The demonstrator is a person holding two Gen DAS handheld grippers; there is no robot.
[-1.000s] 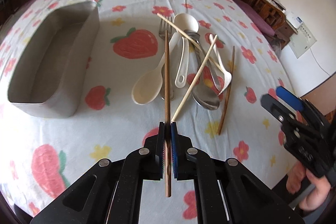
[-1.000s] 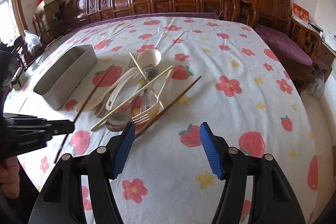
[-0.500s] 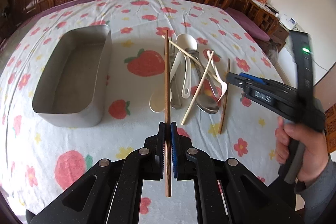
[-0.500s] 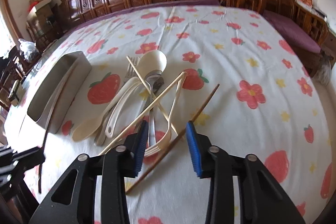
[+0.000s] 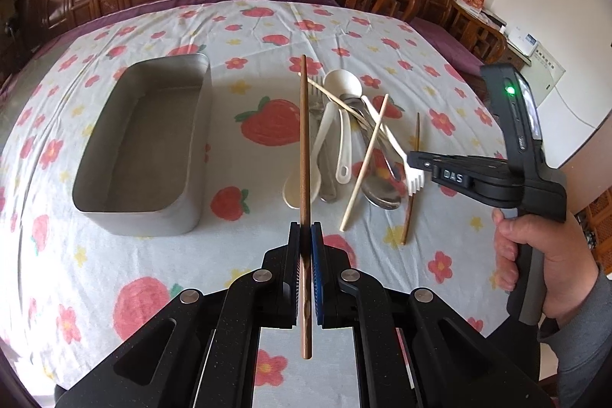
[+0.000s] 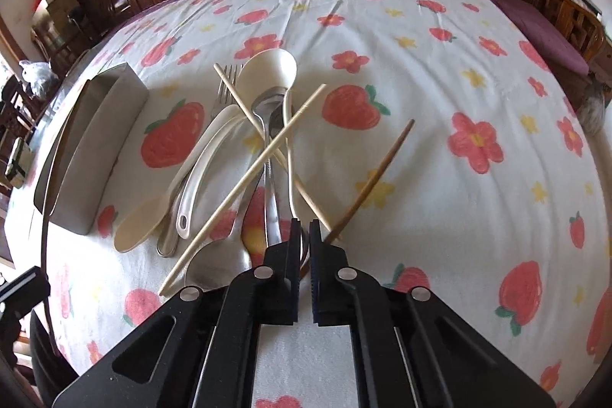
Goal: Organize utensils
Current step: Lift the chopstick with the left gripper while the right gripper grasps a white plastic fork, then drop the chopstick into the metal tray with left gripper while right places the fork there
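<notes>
At far left the tin [image 5: 191,213] stands empty on the table [image 5: 114,293], well apart from the heap. The left hand-held gripper [image 5: 306,236] is clenched on a dark chopstick [image 5: 304,140], held clear of the cloth and pointing away, between tin and heap. It looks ready to carry left and drop lengthwise into the tin.

The rest lie in a crossed heap: white spoons [image 5: 292,188], metal spoons [image 5: 382,194], a metal fork, and two pale chopsticks [image 6: 248,186] laid over them. The right hand-held gripper [image 6: 304,236] is clamped shut, seemingly on the neck of the white fork [image 6: 287,140]. The fork's handle runs under a pale chopstick, so lifting it calls for a slow, straight rise or the sticks may roll.

Just right of it lies the other dark chopstick [image 6: 376,178], free on the cloth.
</notes>
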